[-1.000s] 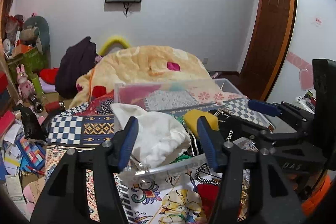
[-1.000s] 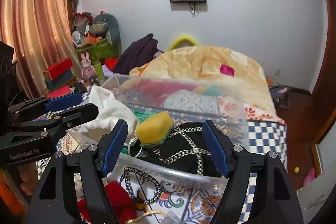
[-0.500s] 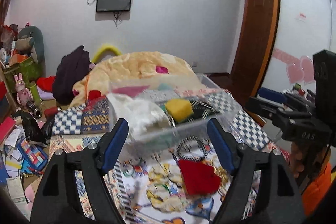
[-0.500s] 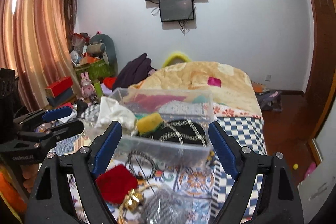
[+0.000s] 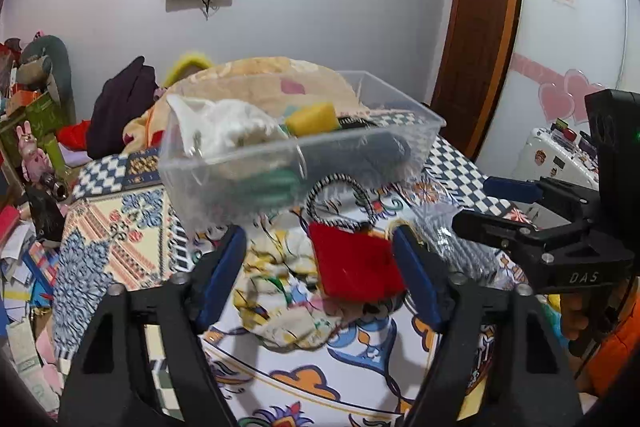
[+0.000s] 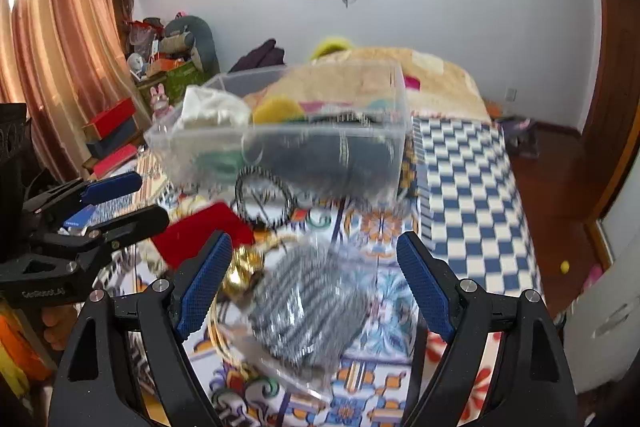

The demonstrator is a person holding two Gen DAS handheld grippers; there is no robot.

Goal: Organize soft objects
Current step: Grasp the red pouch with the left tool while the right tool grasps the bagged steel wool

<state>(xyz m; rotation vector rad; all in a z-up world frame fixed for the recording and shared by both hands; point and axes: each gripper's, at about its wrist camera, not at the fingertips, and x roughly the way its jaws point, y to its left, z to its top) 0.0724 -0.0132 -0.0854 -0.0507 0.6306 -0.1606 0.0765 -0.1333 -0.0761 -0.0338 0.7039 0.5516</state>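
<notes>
A clear plastic bin (image 5: 384, 147) (image 6: 280, 143) sits on the patterned bedspread, holding a white cloth (image 5: 228, 127), a yellow sponge (image 5: 312, 117) and dark fabric. In front of it lie a red pouch (image 5: 352, 259) (image 6: 192, 231) with a black-and-white cord loop (image 6: 262, 197), a small patterned cloth (image 5: 280, 291) and a clear bag of grey striped fabric (image 6: 308, 311). My left gripper (image 5: 320, 267) is open above the red pouch. My right gripper (image 6: 316, 287) is open above the grey striped bag. Both are empty.
A beige blanket (image 5: 260, 79) is heaped behind the bin. Toys and boxes (image 6: 168, 67) crowd the left wall by the curtain. A wooden door (image 5: 476, 39) stands at right. The bed's edge (image 6: 516, 207) drops to the floor at right.
Both grippers have pulled back from the bin and tilted down, so the red pouch and the striped bag now lie between the fingers. Both stayed open.
</notes>
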